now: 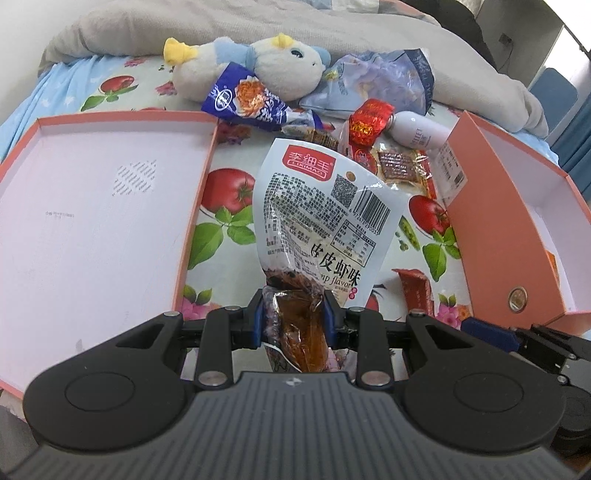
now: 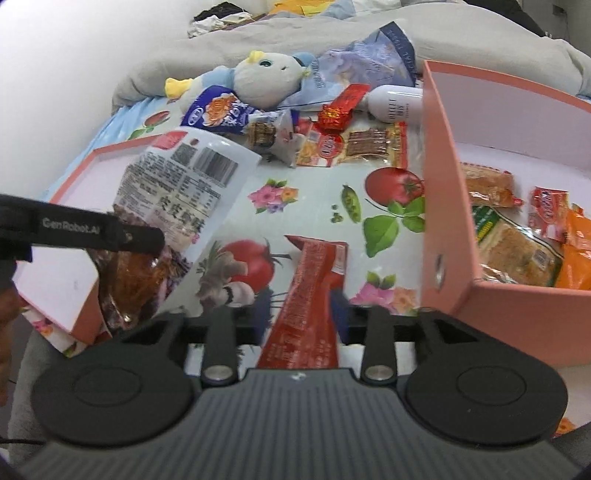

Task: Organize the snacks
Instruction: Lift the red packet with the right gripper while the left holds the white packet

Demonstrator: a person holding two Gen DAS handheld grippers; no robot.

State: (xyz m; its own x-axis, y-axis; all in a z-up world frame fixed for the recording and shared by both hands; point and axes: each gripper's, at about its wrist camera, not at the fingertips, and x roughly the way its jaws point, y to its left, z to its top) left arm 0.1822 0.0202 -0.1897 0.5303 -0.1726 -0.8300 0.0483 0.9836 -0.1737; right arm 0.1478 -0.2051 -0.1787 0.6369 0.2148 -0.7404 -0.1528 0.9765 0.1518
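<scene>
Clamping nearest the lens, in the left wrist view: left gripper [image 1: 293,317], blue pads pressing both sides of the white shrimp-flavour snack packet [image 1: 321,210], standing upright above the tomato-print sheet [image 1: 229,192]. Lying between the fingers of the right gripper [image 2: 301,295]: a red snack packet [image 2: 314,280] resting on the sheet, jaws parted, pads apparently not pressing it. Flanking: empty pink box lid [image 1: 92,206] at left, pink box [image 2: 443,177] at right holding several snacks. Sitting farther back: loose snack pile [image 2: 351,144], white bottle [image 2: 397,103], plush toy [image 1: 258,64], grey blanket [image 1: 369,33].
</scene>
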